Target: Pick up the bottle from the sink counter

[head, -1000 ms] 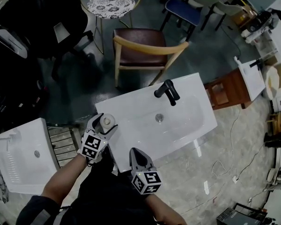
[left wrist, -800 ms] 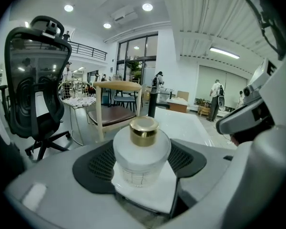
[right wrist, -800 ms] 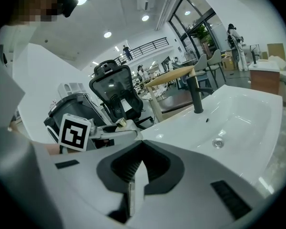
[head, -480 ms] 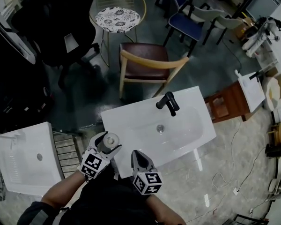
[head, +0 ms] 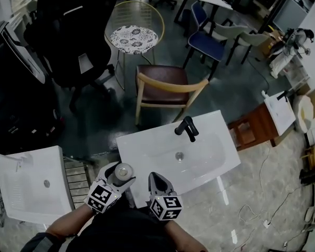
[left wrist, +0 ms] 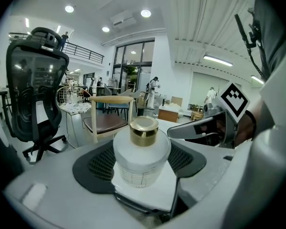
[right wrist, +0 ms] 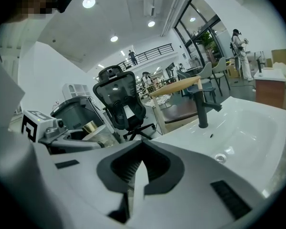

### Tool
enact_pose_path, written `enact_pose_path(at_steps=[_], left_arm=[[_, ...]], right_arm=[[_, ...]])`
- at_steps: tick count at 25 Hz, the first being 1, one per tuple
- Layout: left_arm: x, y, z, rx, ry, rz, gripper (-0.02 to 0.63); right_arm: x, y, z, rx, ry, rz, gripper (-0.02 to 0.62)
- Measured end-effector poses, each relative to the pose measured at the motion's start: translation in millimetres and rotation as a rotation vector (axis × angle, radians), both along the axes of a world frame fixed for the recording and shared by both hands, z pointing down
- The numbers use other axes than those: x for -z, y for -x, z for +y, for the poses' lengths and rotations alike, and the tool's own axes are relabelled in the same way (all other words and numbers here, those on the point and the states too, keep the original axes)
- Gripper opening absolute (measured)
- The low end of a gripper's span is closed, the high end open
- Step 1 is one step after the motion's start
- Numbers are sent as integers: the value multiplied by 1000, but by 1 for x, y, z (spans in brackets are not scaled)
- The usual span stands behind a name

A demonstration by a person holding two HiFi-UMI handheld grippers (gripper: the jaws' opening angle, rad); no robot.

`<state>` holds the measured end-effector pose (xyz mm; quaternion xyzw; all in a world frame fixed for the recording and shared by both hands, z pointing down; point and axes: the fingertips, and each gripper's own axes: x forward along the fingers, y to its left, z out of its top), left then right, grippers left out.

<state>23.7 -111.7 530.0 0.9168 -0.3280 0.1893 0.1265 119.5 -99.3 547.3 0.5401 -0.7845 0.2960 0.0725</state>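
Observation:
A squat frosted white bottle [left wrist: 142, 157] with a gold cap is held upright between the jaws of my left gripper [left wrist: 142, 175], which is shut on its body. In the head view the bottle [head: 123, 171] and left gripper [head: 120, 174] hang over the near left edge of the white sink counter [head: 152, 151]. My right gripper [head: 156, 181] hovers just to the right at the counter's front edge, with the jaws shut and nothing between them. From the right gripper view [right wrist: 142, 165], the bottle [right wrist: 96, 132] shows at the left.
A black faucet [head: 186, 126] stands at the counter's far side, behind the basin drain [head: 179, 155]. A wooden chair [head: 168, 85] is behind the counter. A second white basin [head: 34, 185] lies at the left, and a black office chair [head: 68, 30] further back.
My left gripper, with the bottle in it, has drawn back from the counter's left part toward its near left edge. The right gripper has kept its place beside it.

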Motion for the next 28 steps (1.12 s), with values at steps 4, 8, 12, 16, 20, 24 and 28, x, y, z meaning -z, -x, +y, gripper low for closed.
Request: enact_pose_path(at_steps=[4,8,12,16,20,24,28], left_arm=[[10,5,1,10,11,0,334],[11,7,4,4,21,10,334],[16,8,4,8,14,8,334],[17,9,3,7,9,2,334],[19,8,4,2,-1,-7,334],[21,5,4,-1,3,2,334],[15,4,4,-4,25,4,334]], right_arm=[[8,1,-6,5,-23,5,8],[16,3,-12,16,-50,12,8],[25,4,-15,24,-86,21,8],[39,-2,-20,-8,-149,42,7],[47,-7,-22,-27,-194,65,7],[47,-2,-22,6,-195,54,8],[50,3,-21,33,-222,46,8]])
